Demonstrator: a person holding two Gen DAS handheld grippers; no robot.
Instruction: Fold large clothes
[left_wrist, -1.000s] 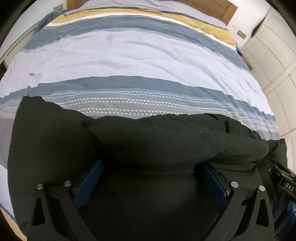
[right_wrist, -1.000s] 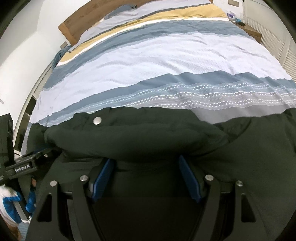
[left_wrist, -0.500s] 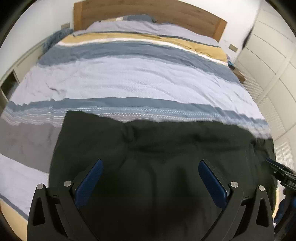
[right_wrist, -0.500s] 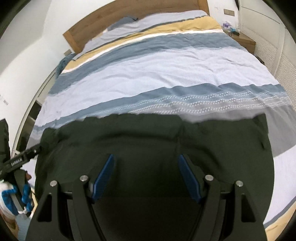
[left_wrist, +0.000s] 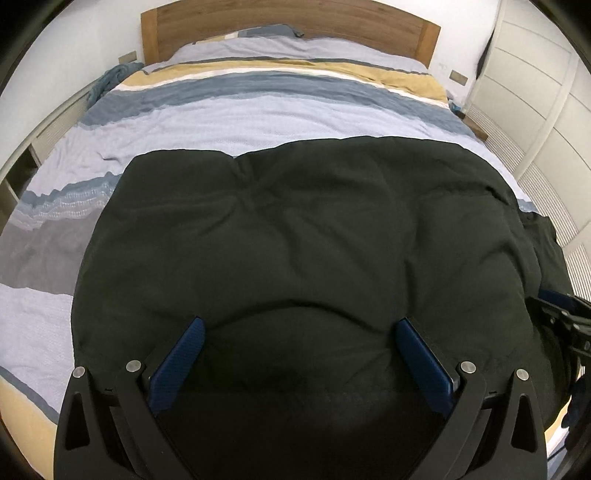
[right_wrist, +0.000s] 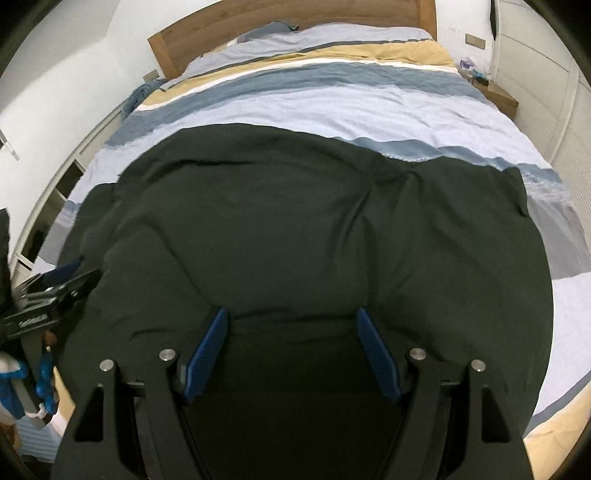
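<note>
A large black padded coat (left_wrist: 314, 221) lies spread over the near half of the bed, and it also fills the right wrist view (right_wrist: 295, 221). My left gripper (left_wrist: 299, 323) has its blue pads set wide at the coat's near edge, with thick fabric bulging between them. My right gripper (right_wrist: 291, 313) grips the same edge the same way, further right. Each gripper shows in the other's view: the right gripper (left_wrist: 557, 321) at the coat's right side, the left gripper (right_wrist: 48, 295) at its left. The coat's near hem is hidden under the fingers.
The bed has a striped duvet (left_wrist: 258, 122) in blue, grey and yellow and a wooden headboard (left_wrist: 288, 18). White wardrobe doors (left_wrist: 535, 92) stand to the right, with a wooden nightstand (right_wrist: 498, 96). A low white shelf (right_wrist: 66, 177) runs along the left side.
The thick roll of coat at the fingertips has flattened out. The coat now reaches farther up the bed, over the patterned stripe. Both views show more of the headboard.
</note>
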